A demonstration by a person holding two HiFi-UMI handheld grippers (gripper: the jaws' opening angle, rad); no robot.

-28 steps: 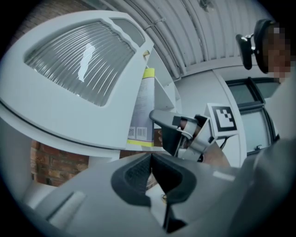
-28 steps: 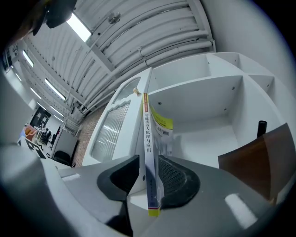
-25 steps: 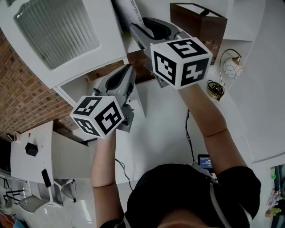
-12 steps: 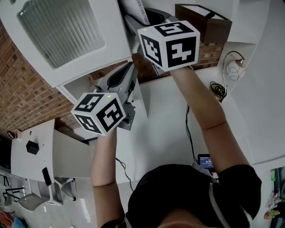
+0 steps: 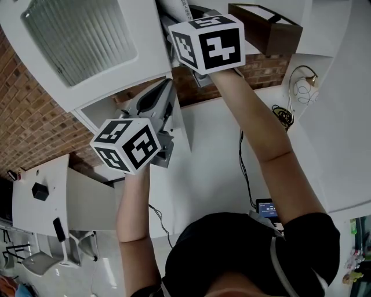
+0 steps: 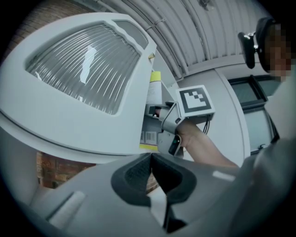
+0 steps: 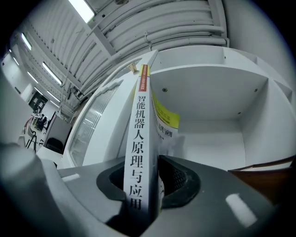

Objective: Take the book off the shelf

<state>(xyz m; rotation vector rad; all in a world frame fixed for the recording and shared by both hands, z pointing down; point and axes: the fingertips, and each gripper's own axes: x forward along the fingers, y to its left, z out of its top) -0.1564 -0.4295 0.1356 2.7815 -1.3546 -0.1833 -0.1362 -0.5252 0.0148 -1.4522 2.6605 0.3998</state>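
Observation:
A white book (image 7: 141, 139) with black characters down its spine stands upright at the left of a white shelf compartment (image 7: 217, 134). Its yellow-and-white cover faces right. My right gripper (image 7: 143, 185) has the lower spine between its pads; the jaws have just been closing and press on both sides. In the head view the right gripper's marker cube (image 5: 206, 42) hides the jaws, and only the book's top edge (image 5: 184, 7) shows. My left gripper (image 6: 151, 162) is shut with nothing in it, lower and to the left, under the shelf unit. It sees the book (image 6: 155, 90) and the right gripper (image 6: 163, 121).
A ribbed glass panel (image 5: 75, 40) in a white frame lies left of the book. A brown box (image 5: 266, 29) stands to the right of the book's compartment. Brick wall (image 5: 35, 122) shows behind. A cable and a small screen (image 5: 265, 209) lie on the white surface below.
The right gripper has moved up and left in the head view, further onto the book at the shelf. The left gripper has stayed where it was.

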